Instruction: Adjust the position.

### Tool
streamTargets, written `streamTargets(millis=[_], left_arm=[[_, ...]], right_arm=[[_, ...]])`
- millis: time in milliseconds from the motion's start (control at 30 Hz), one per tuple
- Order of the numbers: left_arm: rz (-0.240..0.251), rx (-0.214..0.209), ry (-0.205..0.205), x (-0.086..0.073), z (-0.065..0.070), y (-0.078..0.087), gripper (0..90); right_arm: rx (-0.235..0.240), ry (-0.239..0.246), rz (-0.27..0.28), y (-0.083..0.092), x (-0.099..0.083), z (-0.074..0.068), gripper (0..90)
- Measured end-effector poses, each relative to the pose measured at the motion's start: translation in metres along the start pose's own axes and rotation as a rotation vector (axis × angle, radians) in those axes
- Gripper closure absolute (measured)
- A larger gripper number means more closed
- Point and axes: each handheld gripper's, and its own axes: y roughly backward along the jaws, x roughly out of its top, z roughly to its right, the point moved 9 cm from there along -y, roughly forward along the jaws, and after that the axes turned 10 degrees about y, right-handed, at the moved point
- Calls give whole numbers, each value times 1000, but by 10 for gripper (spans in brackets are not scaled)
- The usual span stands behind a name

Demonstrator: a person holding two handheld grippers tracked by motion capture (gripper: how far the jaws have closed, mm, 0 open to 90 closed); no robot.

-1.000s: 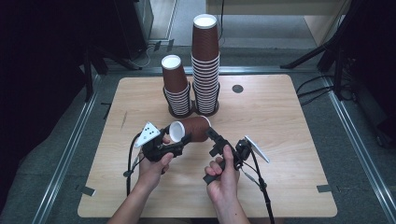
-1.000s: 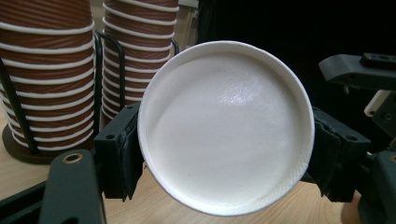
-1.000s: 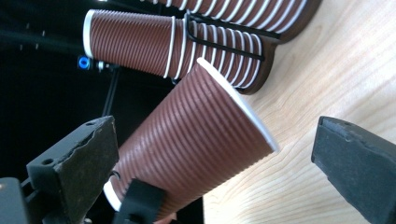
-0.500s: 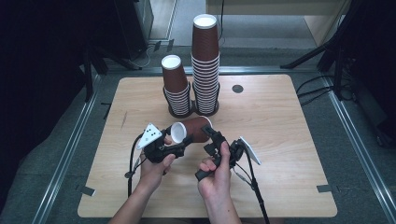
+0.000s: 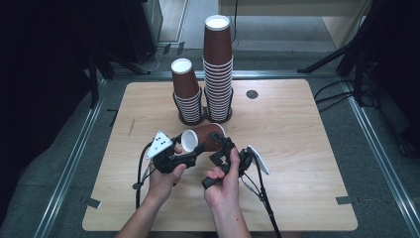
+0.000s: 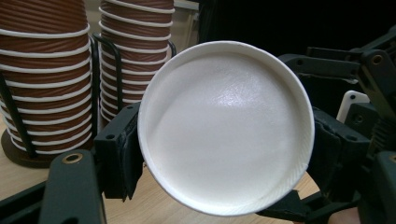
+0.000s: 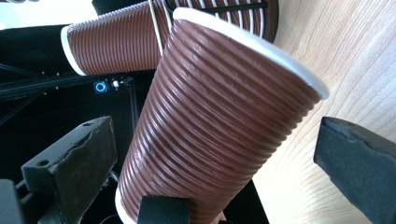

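Observation:
A brown ribbed paper cup [image 5: 204, 137] lies on its side above the table, its white bottom toward the left. My left gripper [image 5: 189, 150] is shut on its bottom end; in the left gripper view the white bottom [image 6: 224, 126] sits between both jaws of the left gripper [image 6: 224, 154], which press its edge. My right gripper [image 5: 222, 147] is at the cup's rim end. In the right gripper view the cup [image 7: 210, 121] stands between the wide-apart jaws of the right gripper [image 7: 215, 161], with a gap on each side.
Two stacks of upturned brown cups stand in black wire holders at the table's back middle: a short stack [image 5: 187, 94] and a tall stack [image 5: 218, 69]. A dark round hole [image 5: 252, 93] lies right of them. The wooden table [image 5: 307, 163] has bare surface on both sides.
My right gripper has moved left and closed the distance to the cup, its open jaws now straddling the rim end. The left gripper and cup have barely moved.

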Motion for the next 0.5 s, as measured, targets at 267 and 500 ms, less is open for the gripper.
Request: streamTargets(millis=[267, 500], left_arm=[[2, 1, -4, 0, 1, 0, 235], [0, 4, -9, -1, 1, 0, 236]], right_arm=[[20, -71, 5, -9, 5, 0, 0], [12, -123, -16, -18, 11, 0, 0]])
